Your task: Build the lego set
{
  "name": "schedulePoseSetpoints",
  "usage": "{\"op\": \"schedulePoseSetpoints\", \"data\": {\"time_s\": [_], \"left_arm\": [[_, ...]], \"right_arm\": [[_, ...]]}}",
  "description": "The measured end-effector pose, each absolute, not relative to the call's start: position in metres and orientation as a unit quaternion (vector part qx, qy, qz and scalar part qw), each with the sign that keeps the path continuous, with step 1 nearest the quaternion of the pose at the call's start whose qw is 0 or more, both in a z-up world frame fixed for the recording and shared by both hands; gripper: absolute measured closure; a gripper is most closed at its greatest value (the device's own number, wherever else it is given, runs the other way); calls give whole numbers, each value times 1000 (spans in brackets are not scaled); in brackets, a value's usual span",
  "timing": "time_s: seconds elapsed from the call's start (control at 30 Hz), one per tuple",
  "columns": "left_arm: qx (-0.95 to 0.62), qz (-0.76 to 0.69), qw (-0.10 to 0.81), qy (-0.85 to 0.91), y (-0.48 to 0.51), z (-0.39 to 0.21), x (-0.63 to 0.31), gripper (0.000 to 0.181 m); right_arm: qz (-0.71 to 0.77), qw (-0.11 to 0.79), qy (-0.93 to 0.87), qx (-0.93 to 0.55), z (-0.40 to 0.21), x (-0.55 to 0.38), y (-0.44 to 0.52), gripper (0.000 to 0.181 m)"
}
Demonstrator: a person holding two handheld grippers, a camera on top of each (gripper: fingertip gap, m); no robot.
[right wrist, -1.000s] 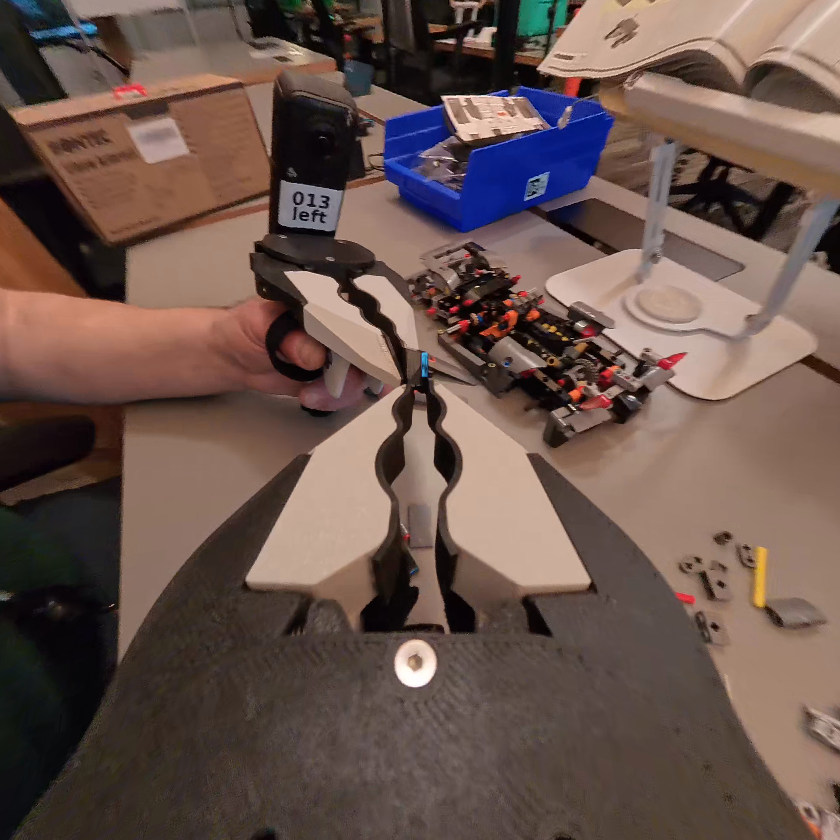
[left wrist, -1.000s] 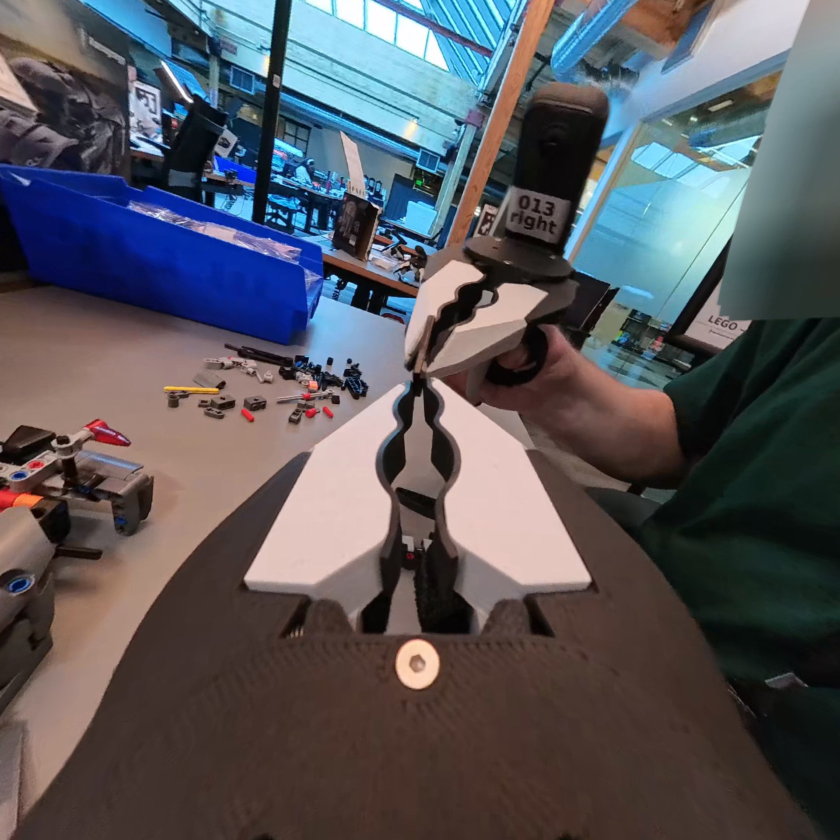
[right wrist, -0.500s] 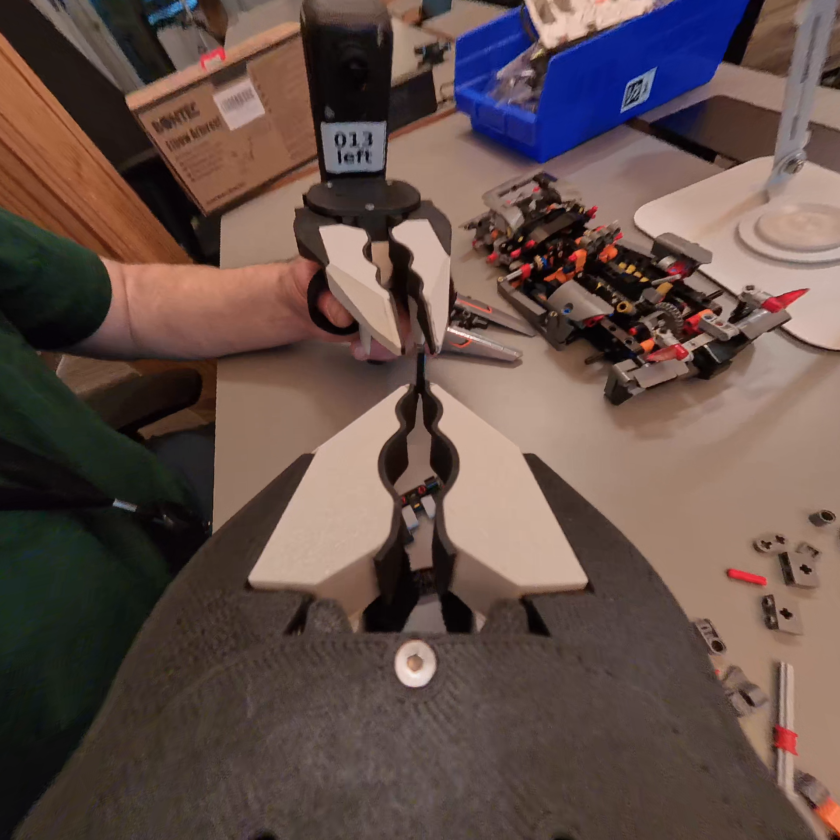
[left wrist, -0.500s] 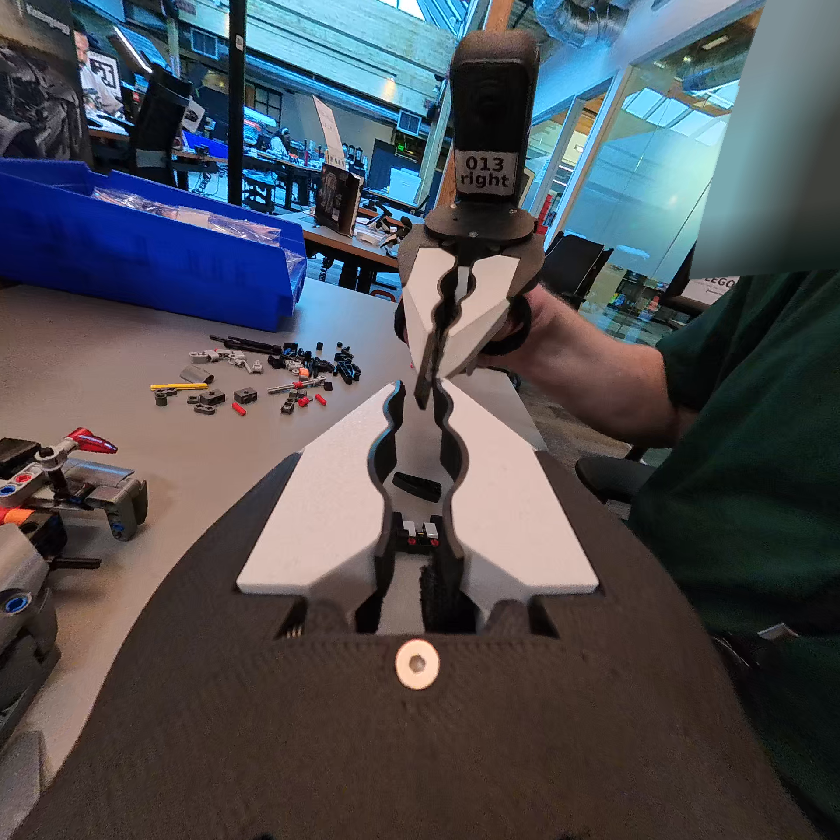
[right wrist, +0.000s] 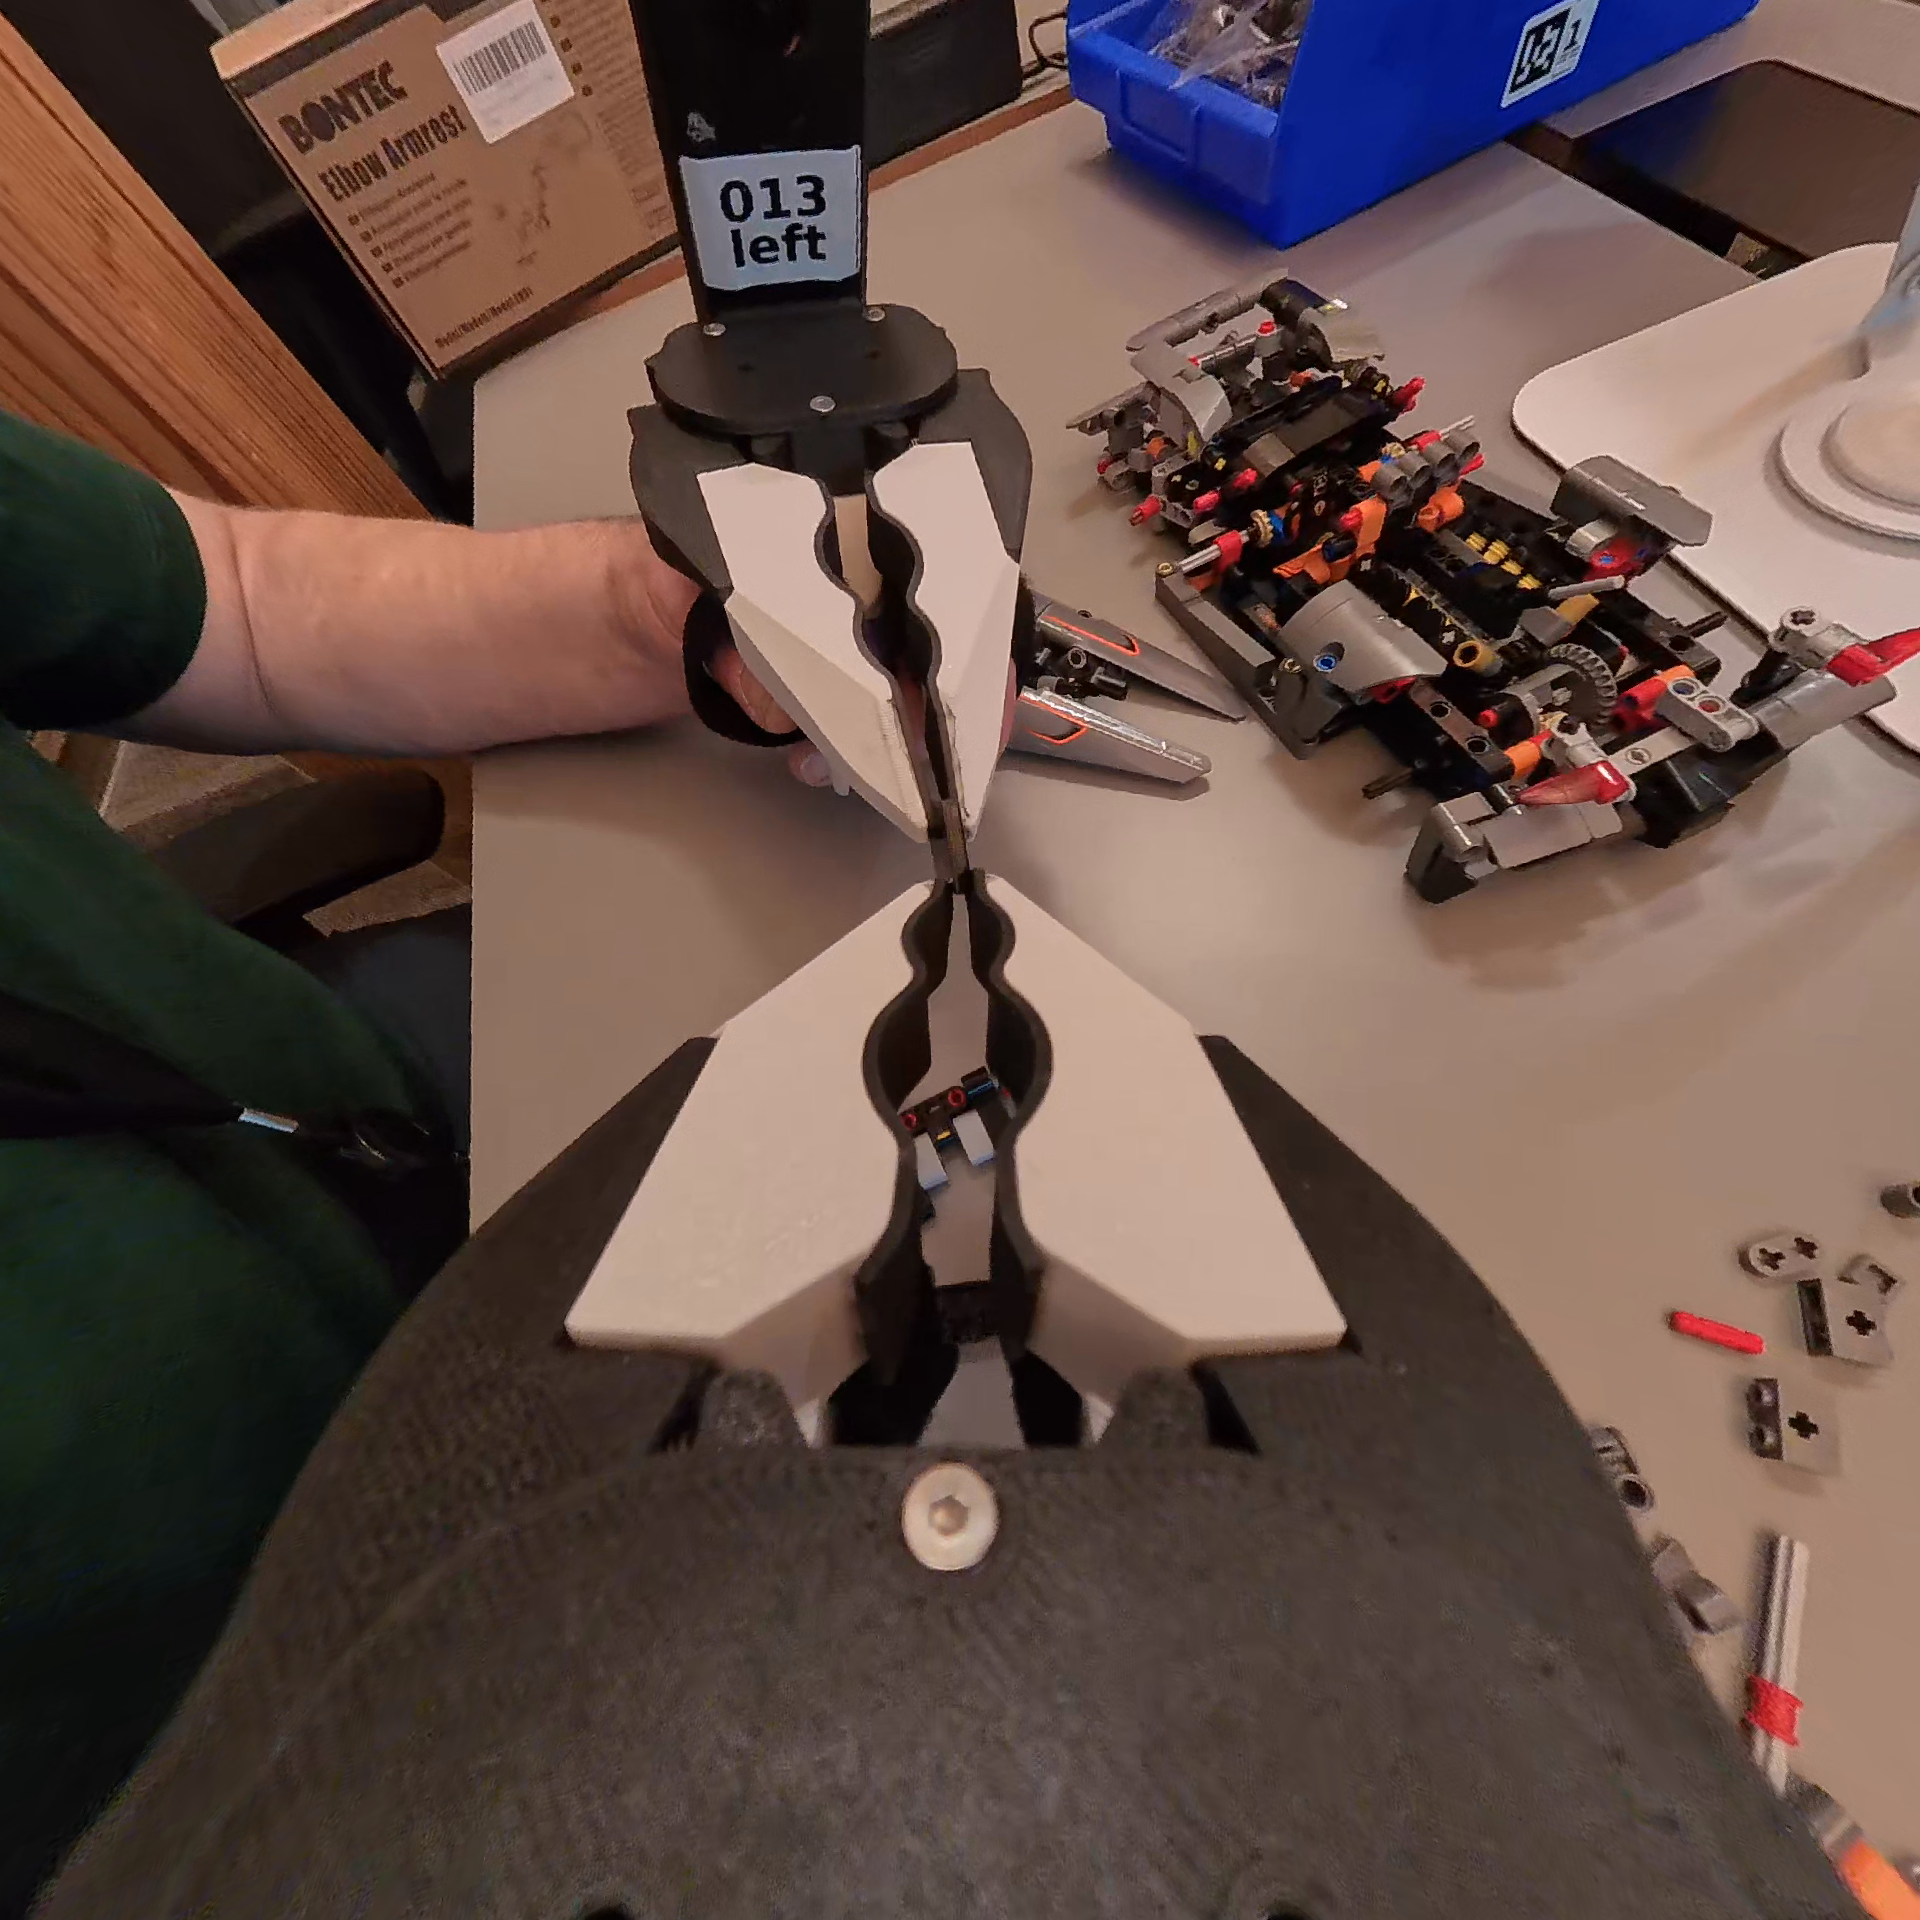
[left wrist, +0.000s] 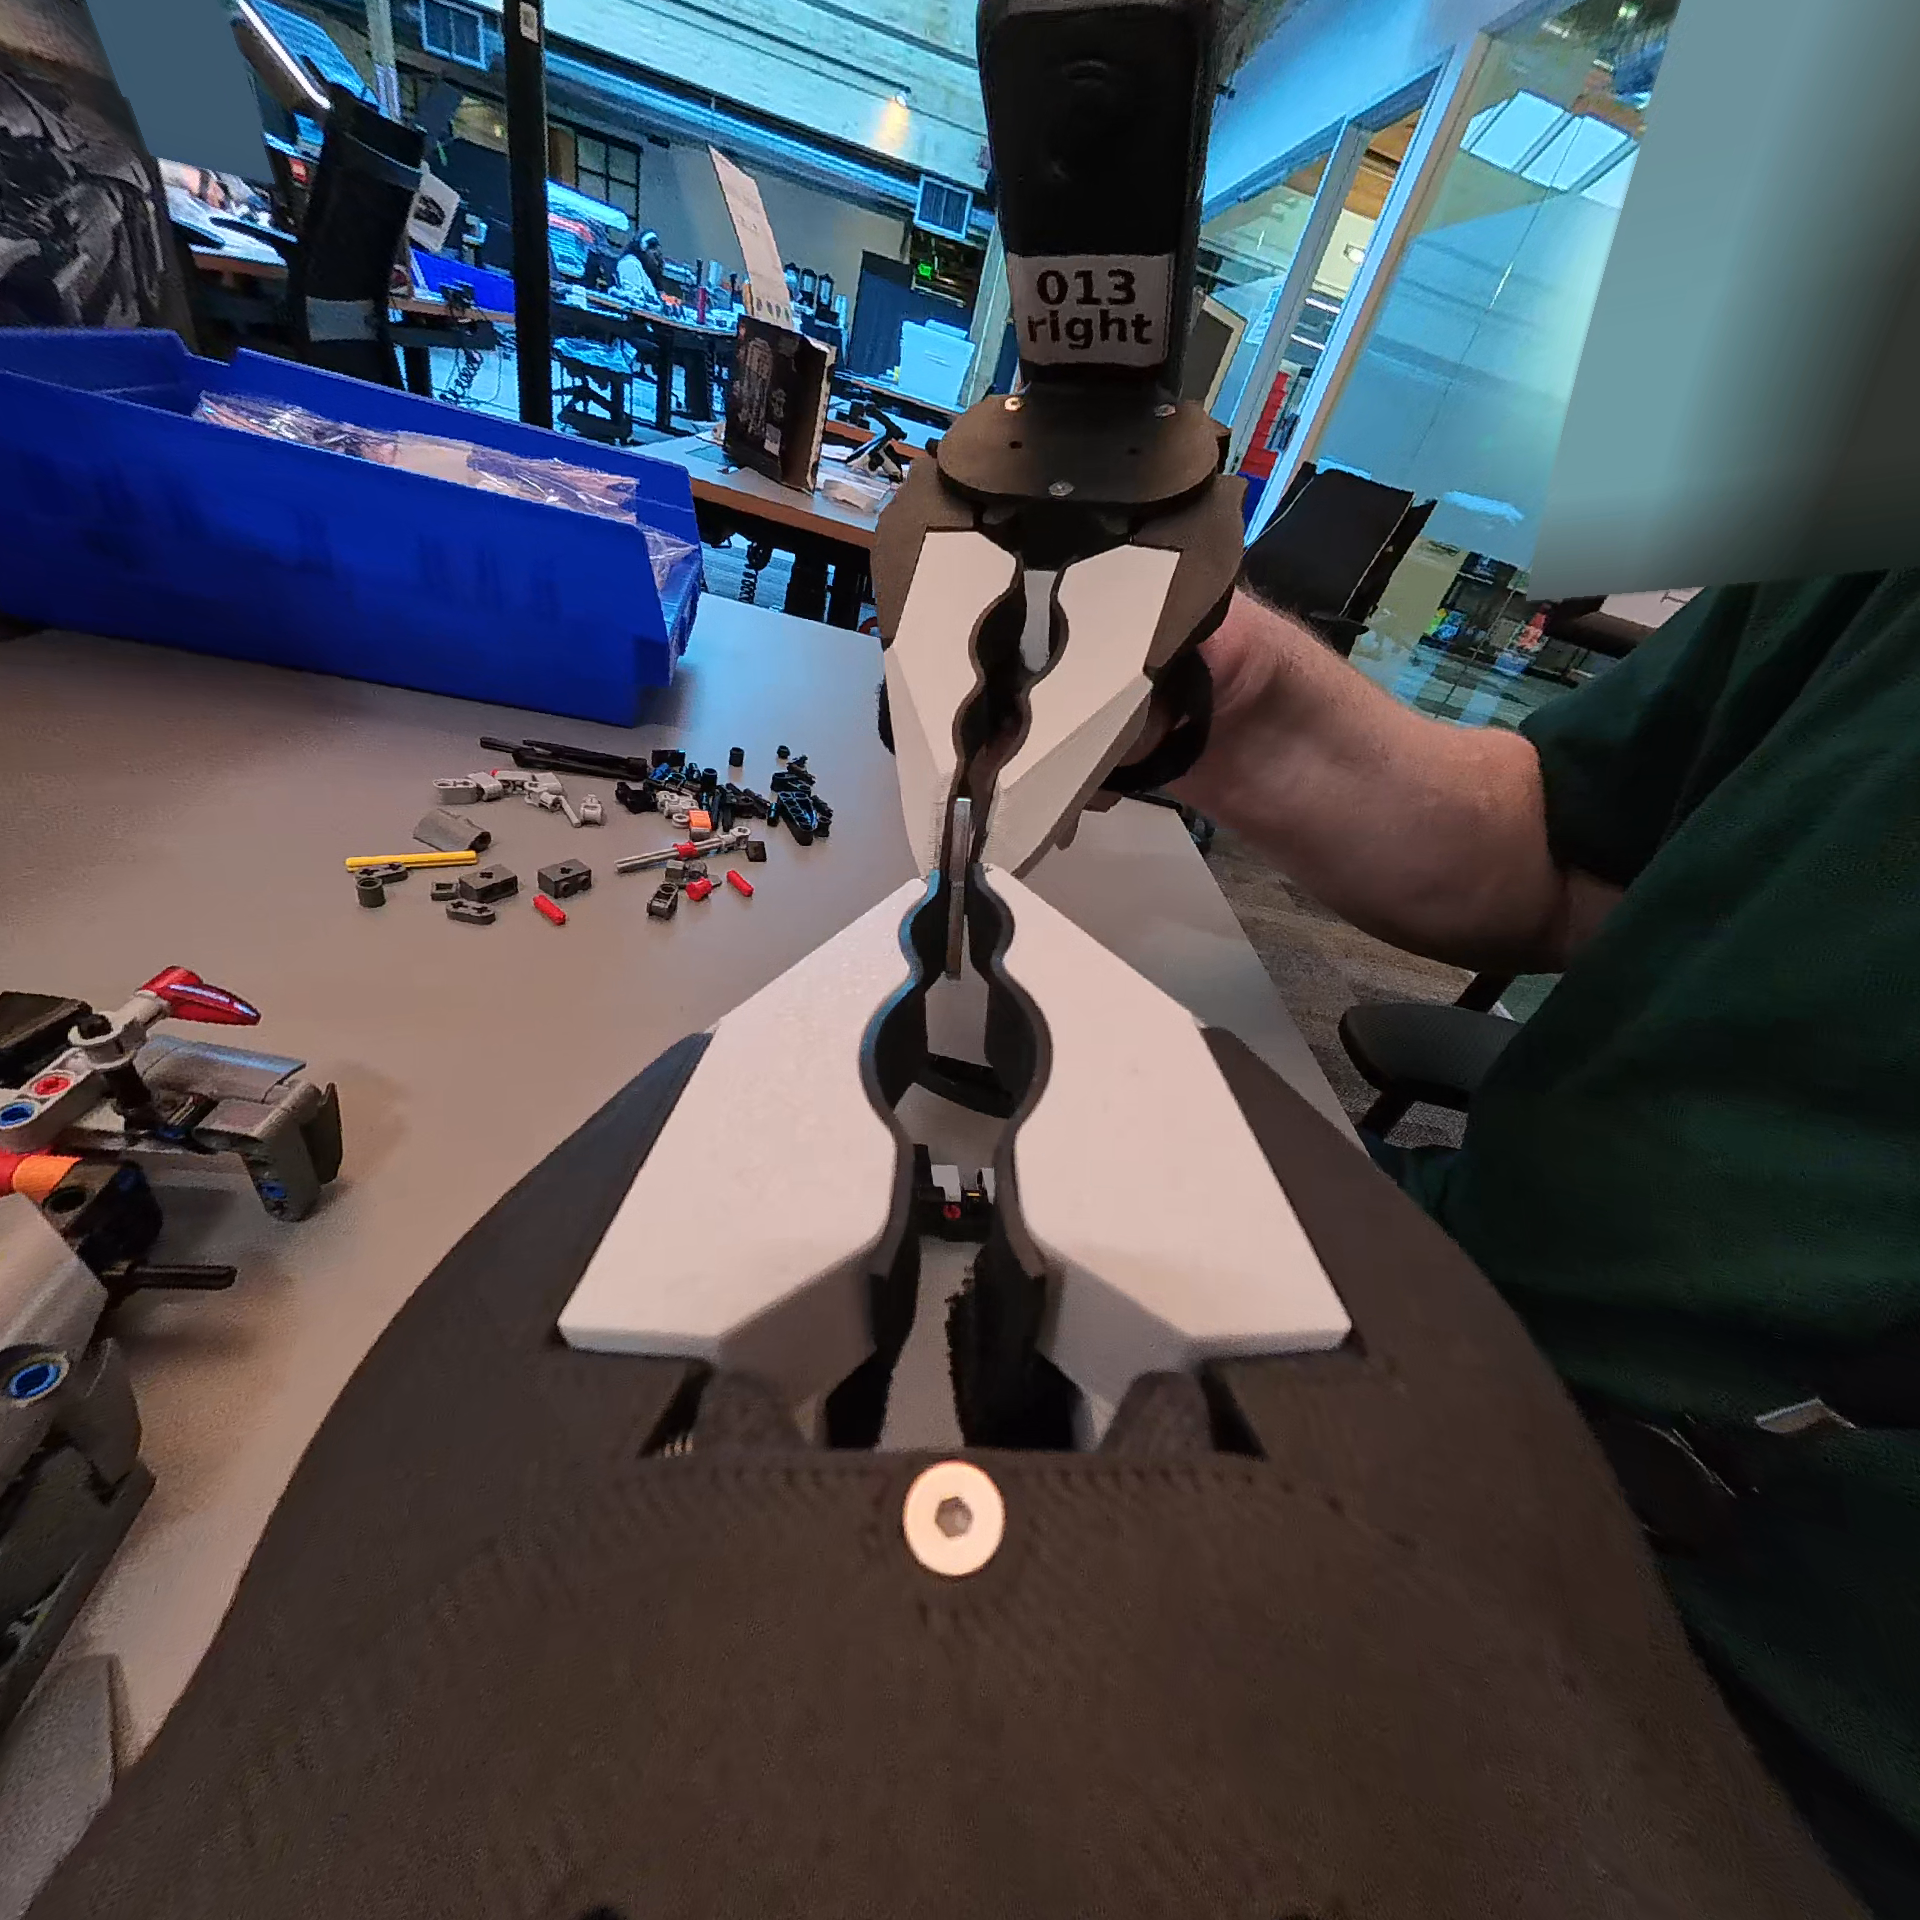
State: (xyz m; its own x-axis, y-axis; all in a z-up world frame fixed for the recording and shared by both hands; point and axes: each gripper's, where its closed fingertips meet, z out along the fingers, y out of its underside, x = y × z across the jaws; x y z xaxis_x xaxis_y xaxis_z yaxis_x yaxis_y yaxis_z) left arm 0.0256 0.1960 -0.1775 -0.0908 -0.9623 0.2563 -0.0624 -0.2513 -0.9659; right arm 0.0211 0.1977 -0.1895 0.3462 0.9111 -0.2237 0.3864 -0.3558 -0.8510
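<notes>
My left gripper and my right gripper meet tip to tip above the table's front edge. Both are shut on one thin grey lego piece, which spans the two pairs of tips and shows edge-on as a dark sliver in the right wrist view. The right gripper points down at me in the left wrist view, and the left gripper does the same in the right wrist view. The part-built lego car lies on the grey table; its end shows at the left.
Loose small lego parts lie mid-table and at the right edge. A blue bin stands at the back. Two pointed grey panels lie beside the car. A white stand base and a cardboard box are nearby. The tips of both grippers are at nearly the same place. From either gripper's tips it is about 20 centimeters to the part-built lego car.
The left gripper, slightly open half a second ago, has closed on the thin piece that the right gripper holds. The two grippers have drawn closer, tip to tip.
</notes>
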Motion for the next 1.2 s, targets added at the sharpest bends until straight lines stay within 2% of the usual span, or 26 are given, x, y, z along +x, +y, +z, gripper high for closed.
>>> {"op": "schedulePoseSetpoints", "data": {"time_s": [0.13, 0.3, 0.43, 0.53, 0.67, 0.9, 1.2], "left_arm": [[-554, -546, 396, 488, 195, -183, 27, 175], [-572, -442, 384, 575, 190, -212, 26, 142], [-571, -288, 355, 682, 178, -262, 30, 130], [-569, -252, 321, 713, 167, -287, 36, 120], [-565, -252, 315, 720, 160, -293, 44, 125], [-543, -236, 325, 738, 157, -294, 44, 159], [-509, -219, 336, 761, 153, -287, 34, 155]], "right_arm": [[361, 362, -442, -737, -191, 24, 197, 181], [354, 370, -410, -754, -194, 48, 201, 181], [351, 373, -390, -765, -200, 68, 197, 181], [350, 370, -386, -769, -205, 73, 191, 181], [351, 372, -387, -767, -206, 74, 186, 181], [354, 378, -387, -763, -206, 72, 185, 181], [353, 379, -382, -765, -208, 76, 183, 181]]}}
